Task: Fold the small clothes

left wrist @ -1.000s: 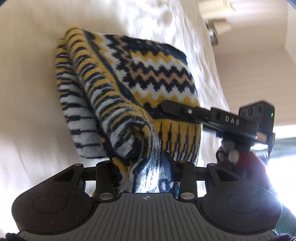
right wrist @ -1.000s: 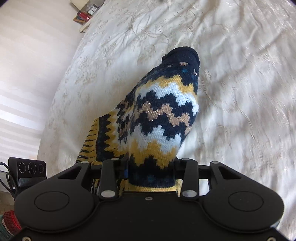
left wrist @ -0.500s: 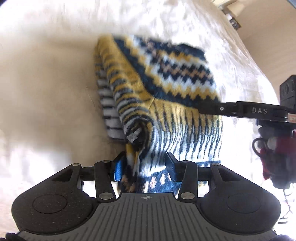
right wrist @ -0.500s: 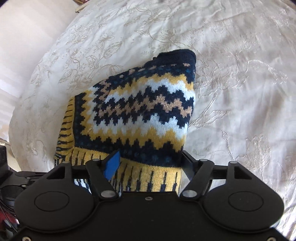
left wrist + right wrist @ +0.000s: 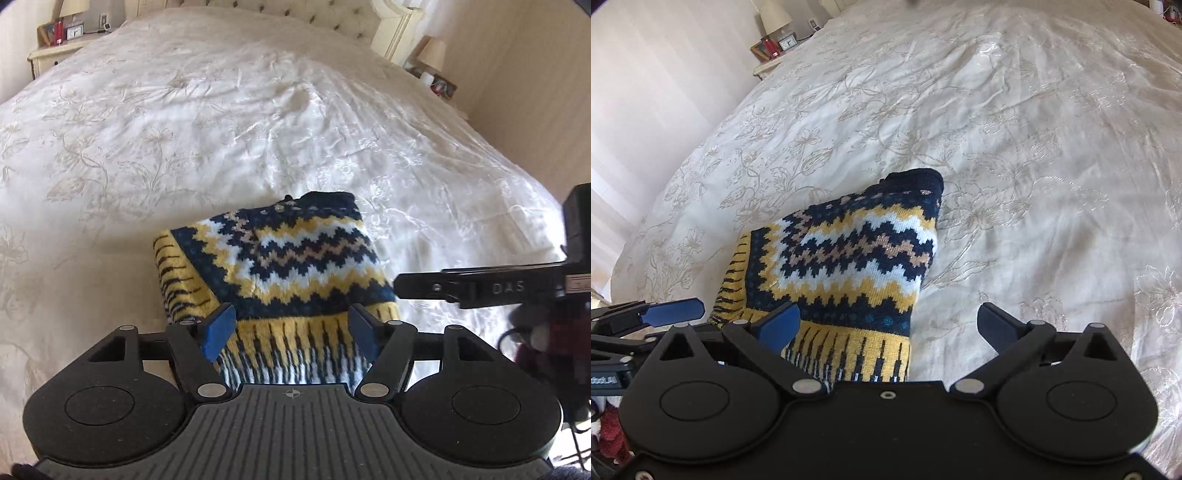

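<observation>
A small knitted sweater [image 5: 280,273] with navy, yellow, white and tan zigzags lies folded on the cream bedspread [image 5: 221,122]. My left gripper [image 5: 293,325] is open, its blue-padded fingers spread just above the sweater's near yellow hem, holding nothing. My right gripper [image 5: 890,325] is open wide over the sweater's [image 5: 849,258] near right corner, also empty. The right gripper's finger shows at the right of the left wrist view [image 5: 476,288]. The left gripper's blue pad [image 5: 674,312] shows at the left of the right wrist view.
The embroidered bedspread [image 5: 1015,147] stretches all around the sweater. A nightstand with a clock and frames [image 5: 62,35] stands at the far left, another with a lamp [image 5: 432,59] at the far right by the tufted headboard [image 5: 314,11].
Both grippers have opened and let go of the sweater, which now lies folded flat on the bed. Both have drawn back toward its near hem.
</observation>
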`<state>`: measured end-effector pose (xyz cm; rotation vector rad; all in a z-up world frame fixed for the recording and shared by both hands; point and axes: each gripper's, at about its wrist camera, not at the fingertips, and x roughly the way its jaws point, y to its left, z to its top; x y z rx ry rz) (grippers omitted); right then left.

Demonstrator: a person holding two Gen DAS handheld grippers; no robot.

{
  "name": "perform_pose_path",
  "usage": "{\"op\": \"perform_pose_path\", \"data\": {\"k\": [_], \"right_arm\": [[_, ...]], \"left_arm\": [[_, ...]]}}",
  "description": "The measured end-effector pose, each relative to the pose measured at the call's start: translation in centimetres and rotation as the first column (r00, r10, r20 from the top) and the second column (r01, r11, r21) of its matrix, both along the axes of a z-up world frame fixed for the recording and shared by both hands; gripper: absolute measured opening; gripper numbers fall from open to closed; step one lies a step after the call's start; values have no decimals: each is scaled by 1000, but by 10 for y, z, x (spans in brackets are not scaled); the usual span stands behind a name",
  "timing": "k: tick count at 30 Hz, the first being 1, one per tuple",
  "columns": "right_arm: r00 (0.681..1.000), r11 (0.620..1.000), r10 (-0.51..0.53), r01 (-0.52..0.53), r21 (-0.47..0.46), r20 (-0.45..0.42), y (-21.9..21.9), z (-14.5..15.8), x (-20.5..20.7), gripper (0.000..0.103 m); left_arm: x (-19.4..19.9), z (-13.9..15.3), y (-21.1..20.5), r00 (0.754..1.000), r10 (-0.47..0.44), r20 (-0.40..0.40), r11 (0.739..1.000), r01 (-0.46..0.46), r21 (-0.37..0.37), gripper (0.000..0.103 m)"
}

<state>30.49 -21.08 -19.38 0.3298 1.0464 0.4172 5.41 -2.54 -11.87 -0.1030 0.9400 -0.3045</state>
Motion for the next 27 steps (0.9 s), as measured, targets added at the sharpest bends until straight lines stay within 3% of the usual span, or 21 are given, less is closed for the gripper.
{"op": "perform_pose_path", "data": {"k": [9, 11, 16, 20, 27], "right_arm": [[998, 995, -66, 66, -77, -1, 7, -2, 18, 102], [996, 992, -86, 85, -98, -7, 12, -9, 26, 102], [991, 973, -98, 77, -217, -89, 31, -42, 51, 102], [987, 958, -93, 53, -281, -130, 44, -70, 61, 102], [986, 957, -127, 92, -275, -110, 43, -60, 57, 102]], "left_arm": [[40, -52, 23, 988, 51, -143, 993, -35, 115, 73], [42, -57, 29, 987, 48, -156, 993, -30, 118, 88], [49, -70, 49, 969, 76, -236, 997, -71, 32, 97], [53, -74, 51, 967, 48, -250, 999, -44, 20, 100], [55, -64, 56, 976, -14, -218, 1000, 18, 13, 100]]}}
